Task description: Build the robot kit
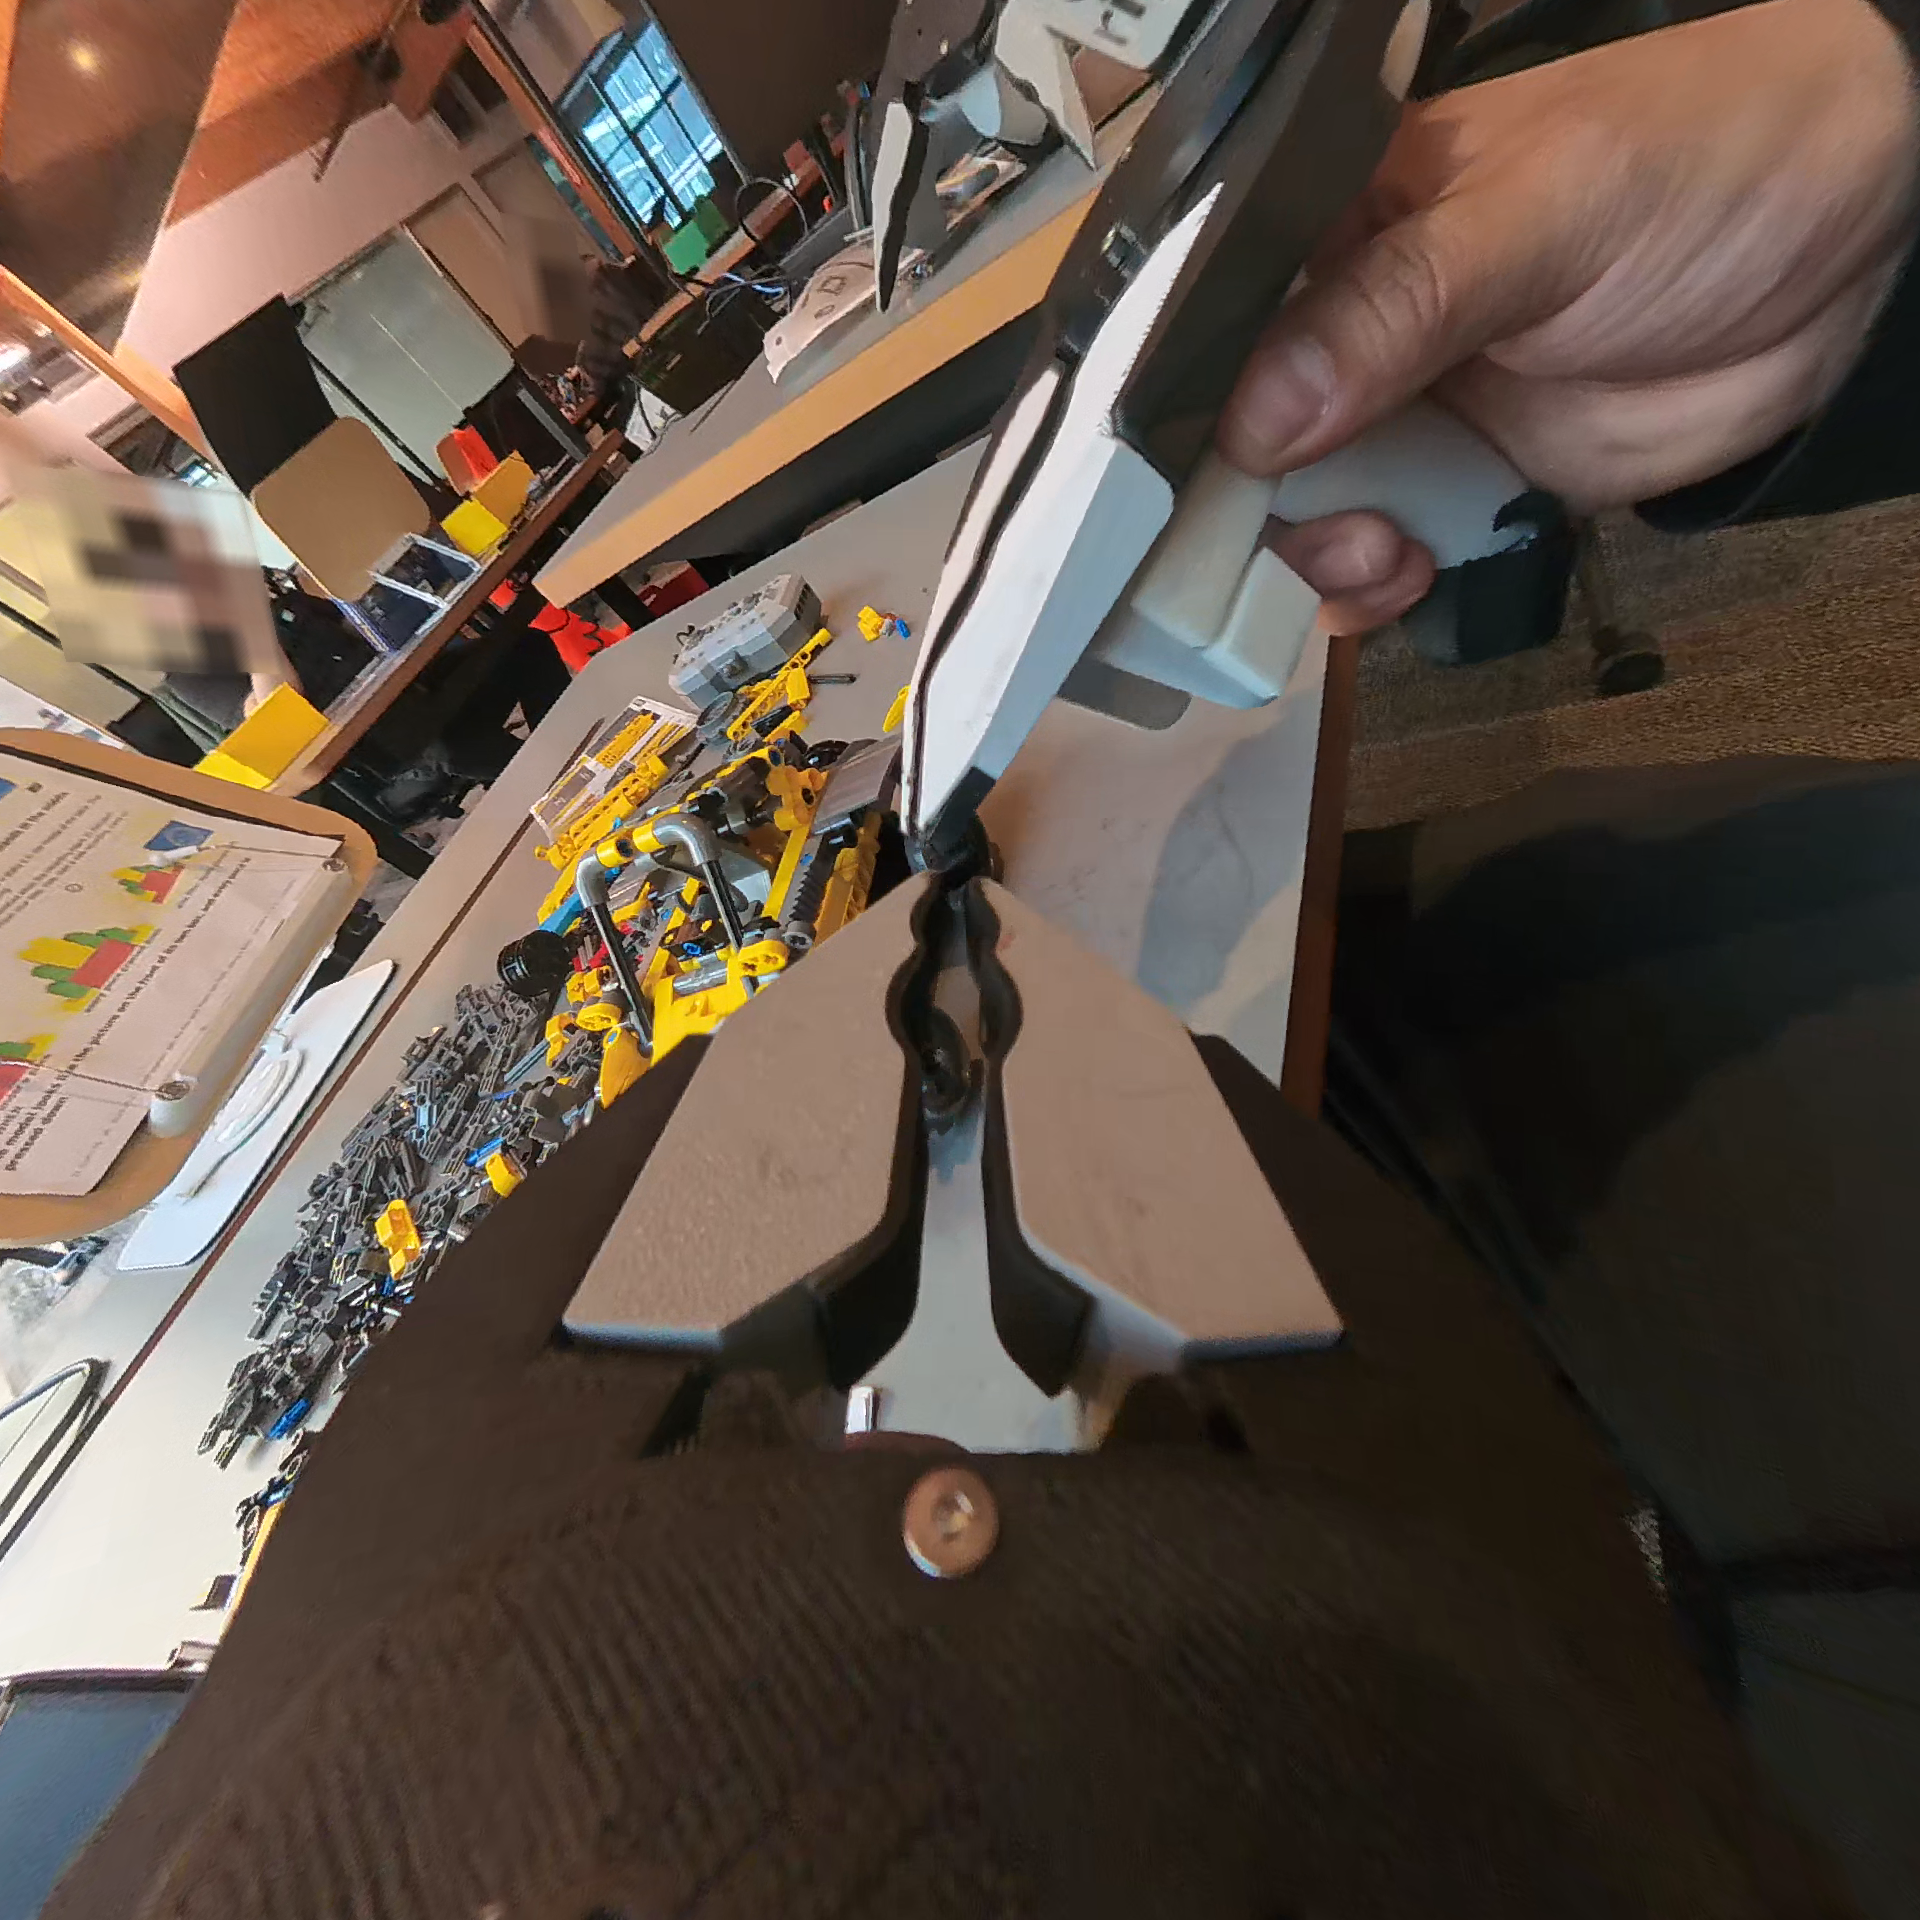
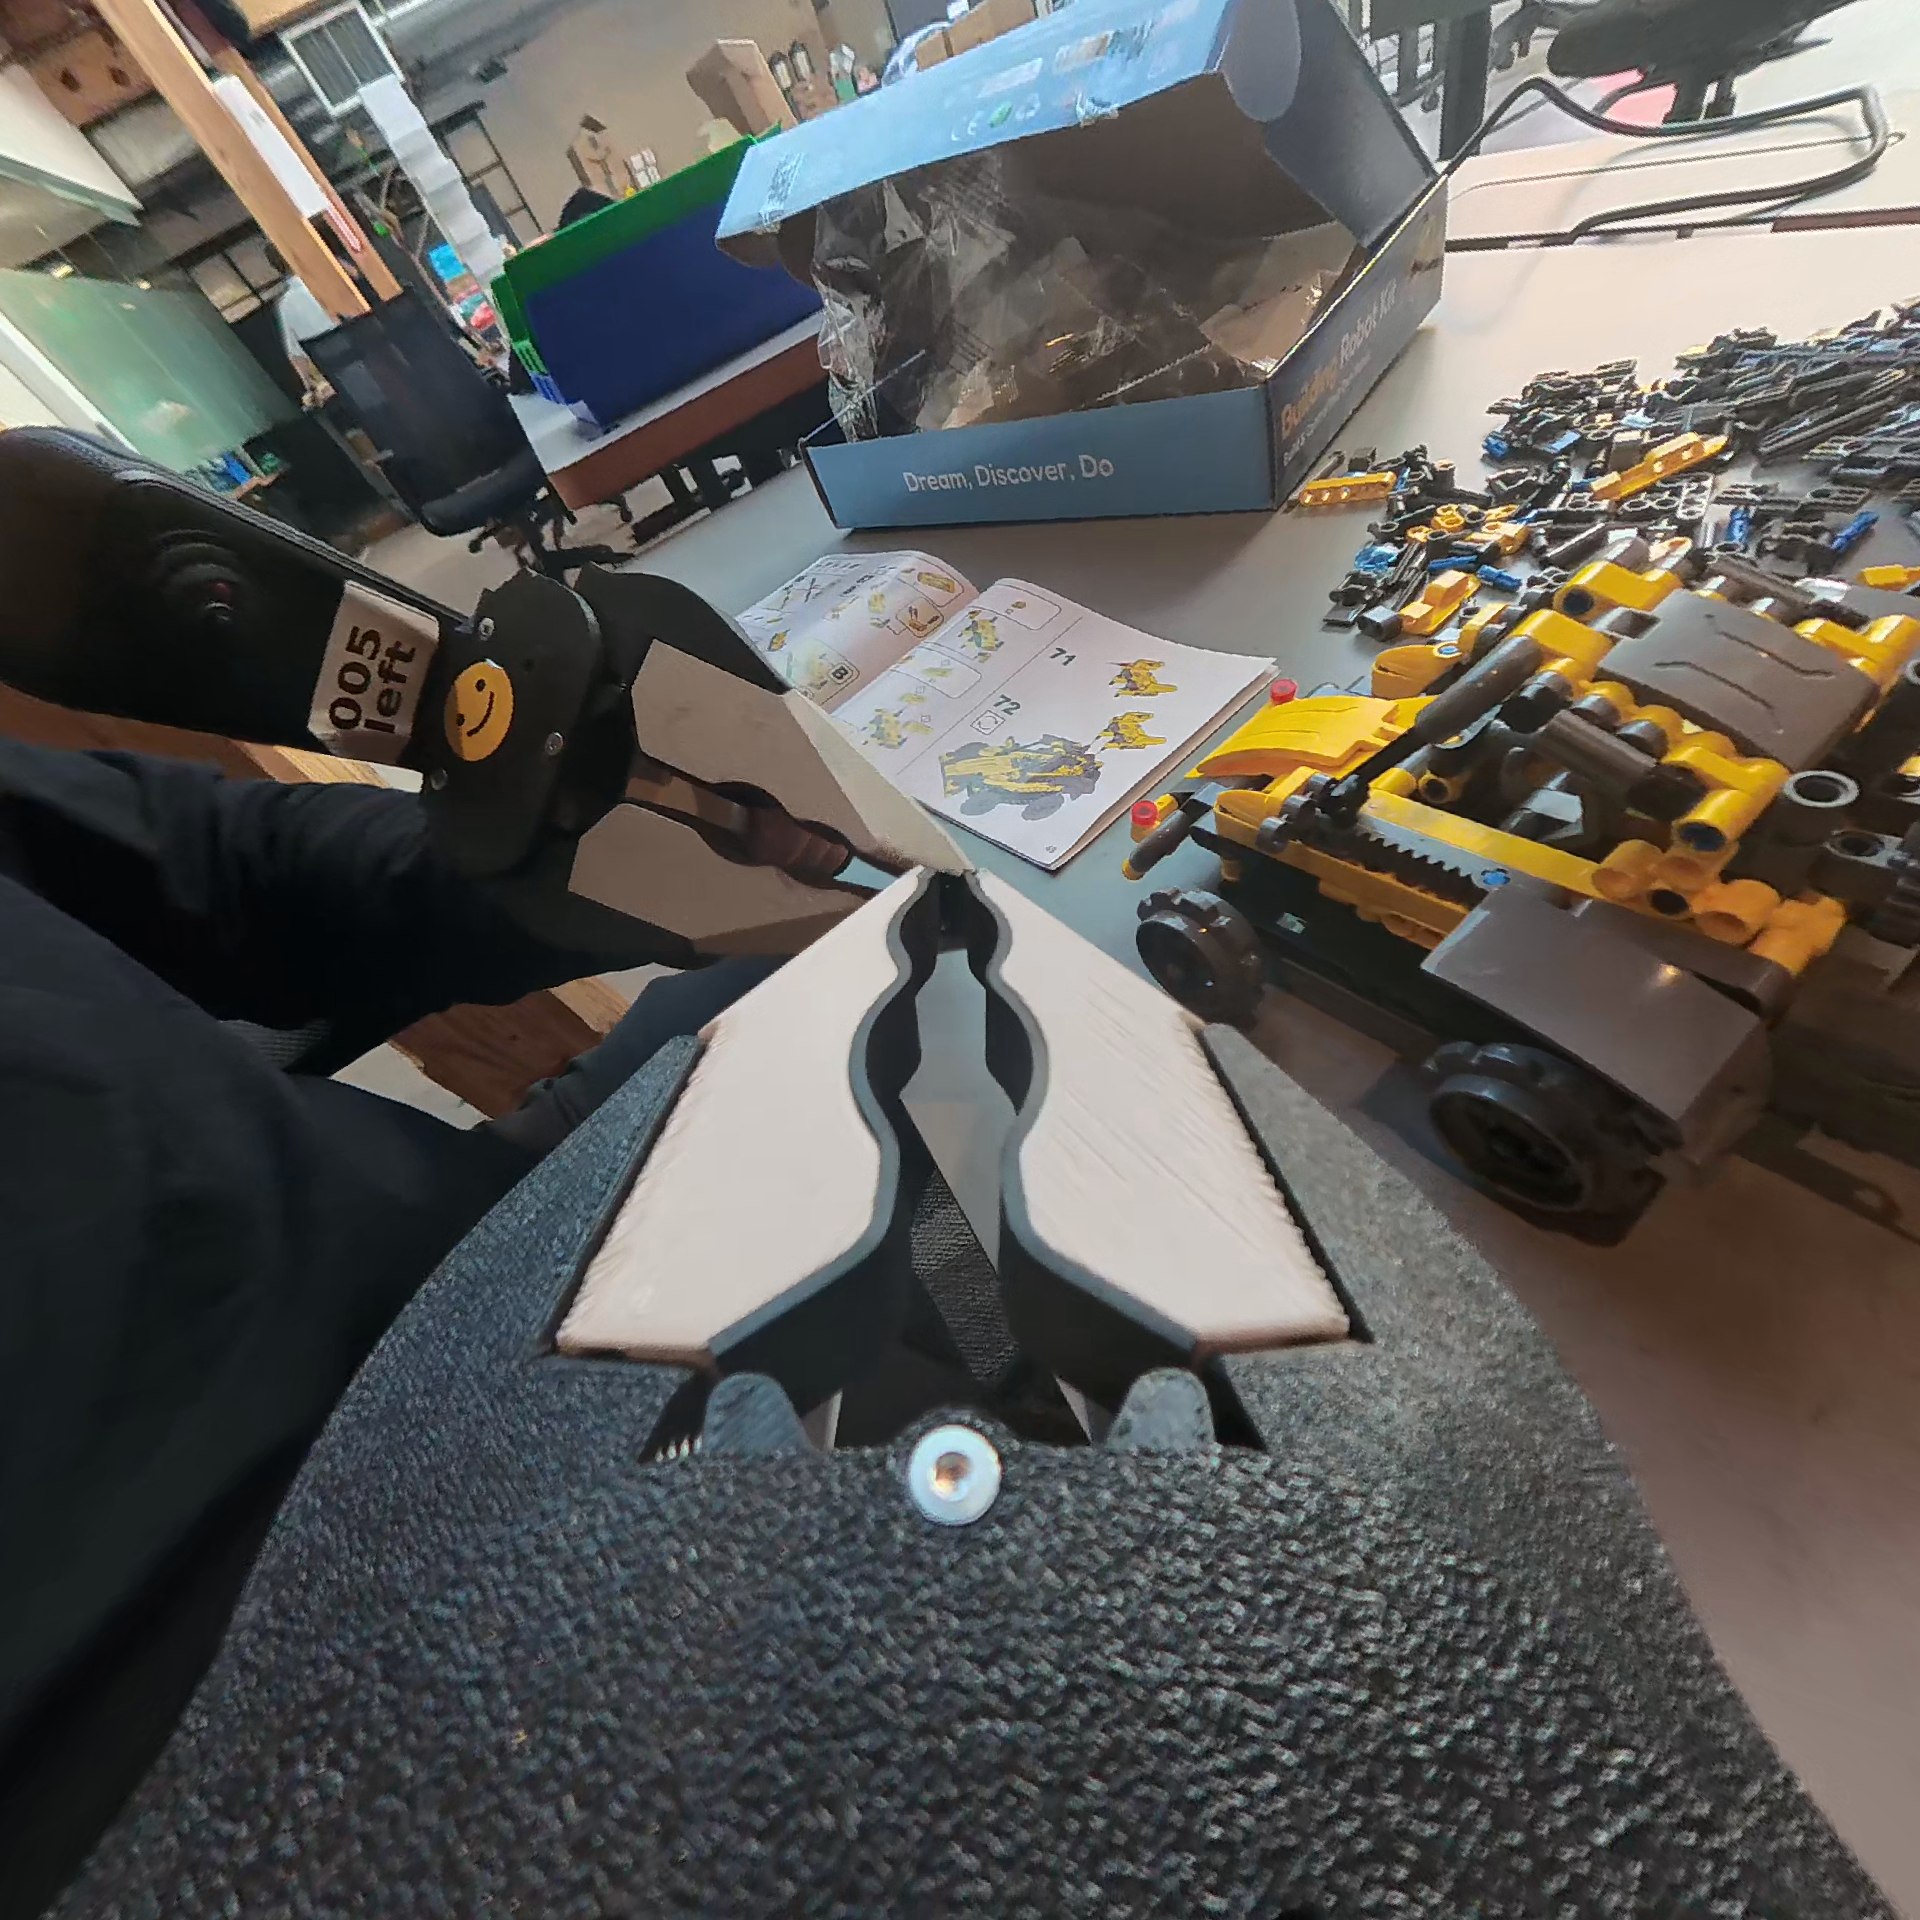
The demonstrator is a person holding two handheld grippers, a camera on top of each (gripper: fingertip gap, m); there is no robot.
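Small black part (image 1: 951, 868) sits pinched between the tips of both grippers, held in the air above the near edge of the table (image 1: 1143, 831); too small and dark to tell what kind of piece it is.

Left gripper (image 1: 951, 894): fingers closed to a narrow slit, tips clamped on the black part. A second dark bit shows lower in the slit between the pads; cannot tell if it is the same piece.

Right gripper (image 2: 948, 883): fingers drawn together at the tips, meeting the left gripper tip to tip. The black part is barely visible there, so whether these tips truly grip it or only touch it cannot be told. A hand (image 1: 1621, 270) wraps the right gripper's white handle, forefinger on the trigger.

Outward from the tips:
- Yellow and grey brick-built vehicle (image 2: 1538, 831) on black wheels, just beside the grippers, on the table.
- Open instruction booklet (image 2: 997, 707) lying flat, beyond the tips.
- Loose pile of small black, grey, blue and yellow parts (image 1: 416, 1174) spread past the vehicle.
- Blue cardboard box (image 2: 1091, 312), flaps open, crumpled clear plastic inside, farther back.
- Grey battery-style block (image 1: 743, 634) at the table's far end.
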